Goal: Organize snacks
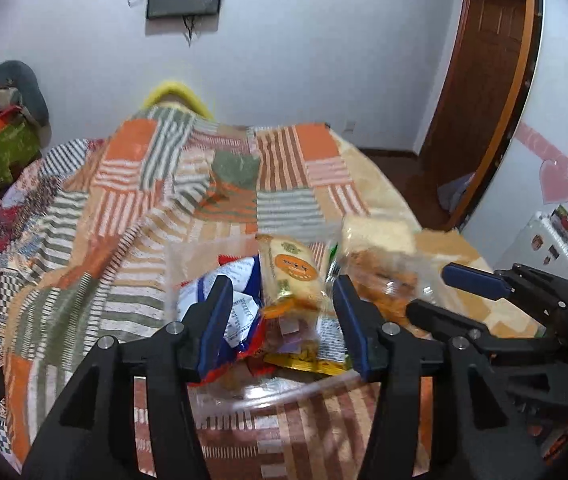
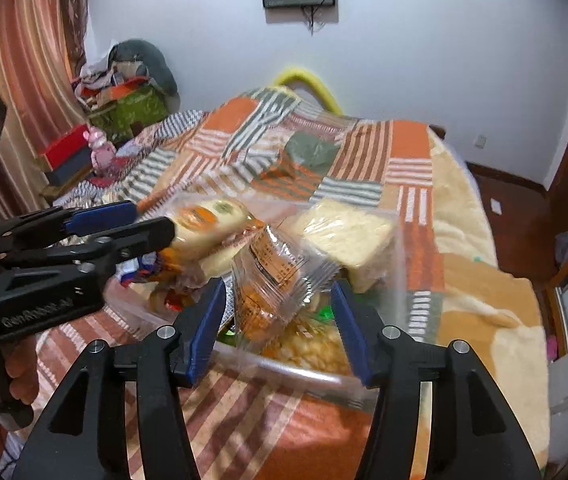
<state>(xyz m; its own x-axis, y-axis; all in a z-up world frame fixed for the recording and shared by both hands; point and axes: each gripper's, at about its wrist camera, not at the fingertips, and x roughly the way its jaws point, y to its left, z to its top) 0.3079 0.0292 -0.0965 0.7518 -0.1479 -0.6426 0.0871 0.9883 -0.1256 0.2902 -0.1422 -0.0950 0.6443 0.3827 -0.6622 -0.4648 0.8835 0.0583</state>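
Left gripper (image 1: 281, 320) wide open, empty, over bin (image 1: 284, 394) of snacks (image 1: 290, 276) on bed (image 1: 83, 240). Right gripper (image 2: 277, 320) wide open at 3 o'clock, gripping nothing; packet (image 2: 275, 276) between fingers, contact unclear. Open blanket beyond bin rim, 12 o'clock.

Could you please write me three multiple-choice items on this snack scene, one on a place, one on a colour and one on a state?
1. Where does the clear plastic container of snacks sit?
A. On the patchwork bedspread
B. On the floor
C. On a shelf

2. What colour are the pads inside the tongs?
A. Red
B. Blue
C. White

3. How do the left tongs and right tongs stand?
A. Both shut on packets
B. One shut
C. Both open

Answers:
1 A, striped quilt shows under and around the container.
2 B, blue strips line the black fingers.
3 C, each pair is spread wide, clamping nothing.
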